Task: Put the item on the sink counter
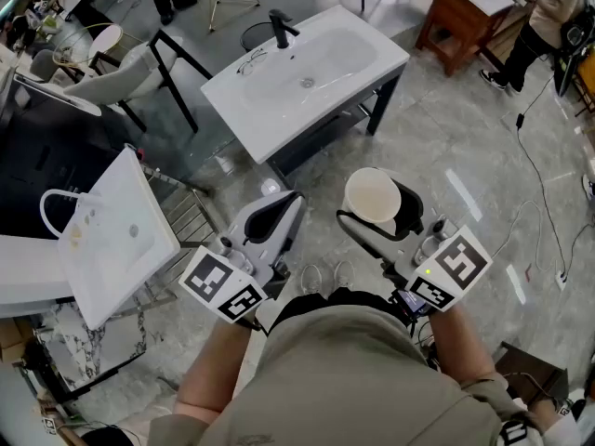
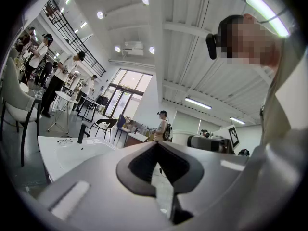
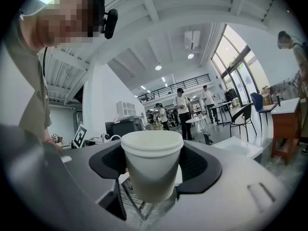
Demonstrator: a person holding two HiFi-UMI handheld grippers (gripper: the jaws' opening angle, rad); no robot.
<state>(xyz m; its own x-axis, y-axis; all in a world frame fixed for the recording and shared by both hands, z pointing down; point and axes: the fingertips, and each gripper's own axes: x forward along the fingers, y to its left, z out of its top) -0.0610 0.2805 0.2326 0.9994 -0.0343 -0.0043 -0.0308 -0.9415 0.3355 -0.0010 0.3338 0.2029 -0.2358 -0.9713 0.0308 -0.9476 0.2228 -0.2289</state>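
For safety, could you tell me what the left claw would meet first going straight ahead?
Probably nothing near: the left claw points past the sink counter, over open floor; depth is unclear.

The paper cup (image 3: 151, 170) looks matt white and smooth, with a rolled rim. The right tongs (image 3: 153, 158) and left tongs (image 2: 157, 145) have smooth, satin grey plastic shells. Their pads (image 3: 196, 166) are matt black and finely dotted. The sink counter (image 1: 381, 52) is glossy white and ceramic-looking, and its faucet (image 1: 280, 28) is matt black. The floor (image 1: 446, 147) is polished grey stone-look tile. A cabinet (image 1: 456, 26) is brown wood.
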